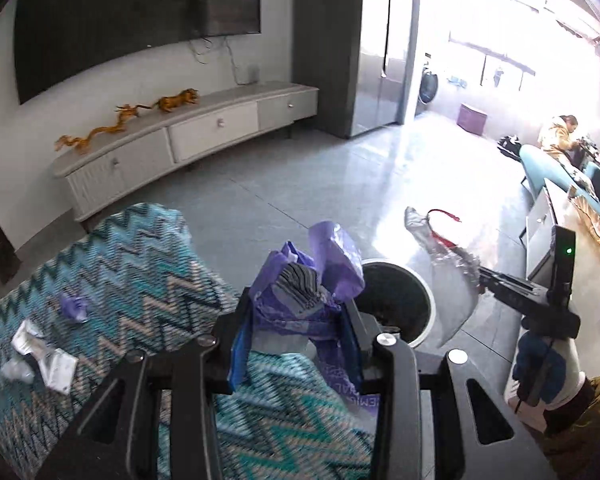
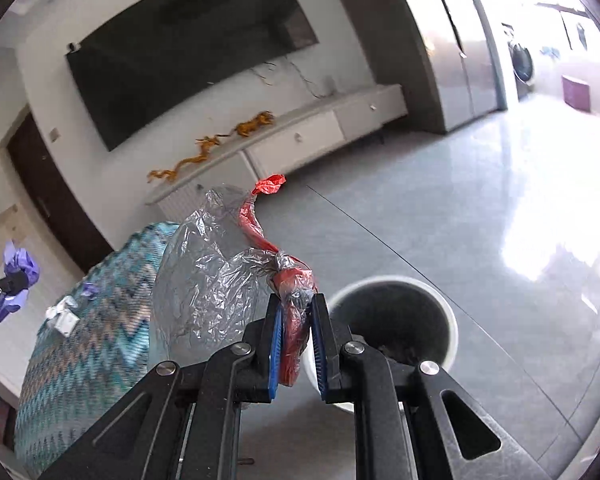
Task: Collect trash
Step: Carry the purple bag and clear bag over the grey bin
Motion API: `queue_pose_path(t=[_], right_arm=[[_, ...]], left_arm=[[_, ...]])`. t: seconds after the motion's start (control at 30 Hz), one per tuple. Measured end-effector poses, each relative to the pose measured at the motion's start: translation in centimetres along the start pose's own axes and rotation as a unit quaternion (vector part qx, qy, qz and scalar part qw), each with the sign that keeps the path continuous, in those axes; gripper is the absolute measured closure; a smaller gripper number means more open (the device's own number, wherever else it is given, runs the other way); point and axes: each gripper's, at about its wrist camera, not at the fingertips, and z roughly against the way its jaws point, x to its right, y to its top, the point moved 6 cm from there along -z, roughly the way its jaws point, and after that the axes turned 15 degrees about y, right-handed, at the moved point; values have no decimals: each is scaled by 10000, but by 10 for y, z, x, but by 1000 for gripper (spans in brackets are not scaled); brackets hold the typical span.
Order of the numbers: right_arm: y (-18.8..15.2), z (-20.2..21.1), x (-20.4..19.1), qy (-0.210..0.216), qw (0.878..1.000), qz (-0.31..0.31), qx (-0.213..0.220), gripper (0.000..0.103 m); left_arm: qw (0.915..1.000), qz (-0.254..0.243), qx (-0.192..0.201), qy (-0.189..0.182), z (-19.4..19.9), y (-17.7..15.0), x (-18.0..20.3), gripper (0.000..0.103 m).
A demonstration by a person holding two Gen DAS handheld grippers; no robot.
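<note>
My left gripper (image 1: 296,320) is shut on a crumpled purple plastic wrapper (image 1: 316,276) and holds it just left of a white round trash bin (image 1: 424,292) on the floor. My right gripper (image 2: 297,344) is shut on a silver and red foil bag (image 2: 212,276) beside the same bin (image 2: 448,312). The right gripper with its bag also shows in the left wrist view (image 1: 480,276), above the bin's right side. More trash lies on the zigzag-patterned cushion (image 1: 132,264): a purple scrap (image 1: 74,308) and white wrappers (image 1: 48,356).
A white TV cabinet (image 1: 204,128) with orange figurines stands against the far wall under a dark screen. A table edge (image 1: 592,252) and teal chairs are at the right. Grey tiled floor (image 1: 340,184) lies beyond the bin.
</note>
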Motion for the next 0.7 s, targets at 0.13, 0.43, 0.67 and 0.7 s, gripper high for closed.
queue_pose_path(t=[0.13, 0.43, 0.67, 0.7], right_arm=[[-9, -14, 44, -309, 9990, -274, -157, 90], [-28, -61, 118, -1045, 9910, -470, -689, 90], [-32, -86, 144, -1298, 9853, -554, -958, 89], [-32, -89, 145, -1316, 9848, -560, -989, 89]], left_arm=[[9984, -249, -283, -412, -50, 15, 57, 66], [9899, -415, -1026, -883, -157, 21, 136, 65], [9854, -331, -1379, -941, -204, 19, 162, 62], [9847, -290, -1426, -962, -209, 18, 162, 61]])
